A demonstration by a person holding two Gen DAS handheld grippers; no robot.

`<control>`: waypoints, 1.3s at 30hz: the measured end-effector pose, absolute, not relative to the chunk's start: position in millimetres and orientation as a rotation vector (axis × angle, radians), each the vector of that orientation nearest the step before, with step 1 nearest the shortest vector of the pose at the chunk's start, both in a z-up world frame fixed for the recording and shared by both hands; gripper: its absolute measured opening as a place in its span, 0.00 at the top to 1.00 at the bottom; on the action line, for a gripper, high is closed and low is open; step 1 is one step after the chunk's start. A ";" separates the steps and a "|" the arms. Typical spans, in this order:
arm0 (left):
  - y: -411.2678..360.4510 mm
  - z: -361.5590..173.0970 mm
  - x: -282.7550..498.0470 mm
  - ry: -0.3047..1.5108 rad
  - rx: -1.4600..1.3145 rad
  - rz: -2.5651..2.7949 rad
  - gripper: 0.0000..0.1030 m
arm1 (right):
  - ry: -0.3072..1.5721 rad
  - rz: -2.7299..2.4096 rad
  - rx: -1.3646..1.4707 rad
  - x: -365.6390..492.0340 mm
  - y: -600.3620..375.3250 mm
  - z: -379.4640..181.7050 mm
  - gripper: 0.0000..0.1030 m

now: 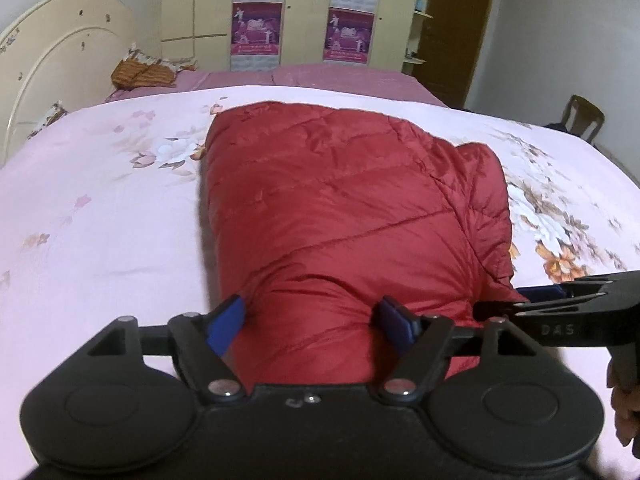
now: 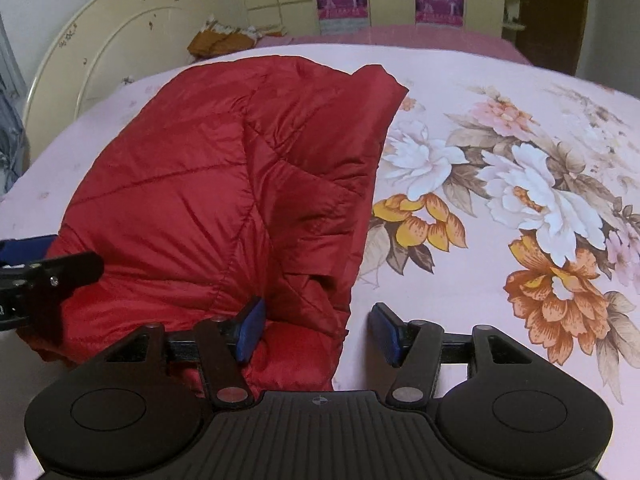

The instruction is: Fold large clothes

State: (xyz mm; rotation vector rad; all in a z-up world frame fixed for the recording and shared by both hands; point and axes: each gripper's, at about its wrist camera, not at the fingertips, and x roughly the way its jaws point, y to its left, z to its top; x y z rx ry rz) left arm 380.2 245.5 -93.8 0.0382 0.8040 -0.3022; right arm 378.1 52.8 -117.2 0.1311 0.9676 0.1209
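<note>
Right at the left fingers point(image 1: 312, 326), the two blue pads stand well apart, straddling the near end of the red quilted jacket point(image 1: 344, 208); the fabric bulges up between them, the left pad looks to sit against the cloth while the right pad's contact is hard to judge, and nothing is pinched. Over on the right fingers point(image 2: 316, 330), the gap is about as wide: the left pad rests at the jacket's near right corner, red fabric lying partly in the gap, and the right pad hangs over bare sheet, clear of the cloth, so no grip there either. Each tool shows at the edge of the other's view, the two working side by side along the same near hem. Moving outward, the jacket lies folded into a puffy block on the bed, one flap doubled over along its right side. Beneath it spreads the pink floral bedspread point(image 2: 500, 184), big white and orange blossoms printed to the jacket's right. Farther back, a cream headboard point(image 1: 60, 52) stands at the left, with a rumpled orange cloth point(image 1: 140, 74) near it.
</note>
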 end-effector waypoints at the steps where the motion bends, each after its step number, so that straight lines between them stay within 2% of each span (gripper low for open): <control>1: 245.7 -90.4 379.6 0.796 0.031 -0.295 0.28 | 0.964 0.125 0.131 379.1 51.4 -112.5 0.45; 8: 242.7 -69.9 398.1 0.744 0.009 -0.266 0.28 | 0.776 0.114 0.134 389.7 44.5 -60.2 0.45; 14: 233.4 -80.2 429.9 0.779 0.006 -0.250 0.28 | 0.741 0.126 0.105 428.3 62.4 -67.6 0.45; 17: 231.8 -87.0 434.7 0.780 0.015 -0.237 0.21 | 0.760 0.109 0.080 443.9 69.4 -84.6 0.45; 24: 224.6 -88.2 435.4 0.785 0.026 -0.225 0.13 | 0.857 0.064 0.112 467.1 65.2 -123.3 0.45; 28: 221.5 -85.6 433.9 0.815 0.013 -0.200 0.00 | 0.886 0.075 0.125 471.5 61.3 -126.7 0.45; 33: 219.6 -76.3 421.0 0.846 -0.002 -0.155 0.00 | 0.852 0.094 0.162 457.4 50.1 -102.7 0.45; 39: 208.9 -43.6 365.3 0.800 0.035 -0.070 0.00 | 0.765 0.159 0.208 393.3 42.0 -55.2 0.44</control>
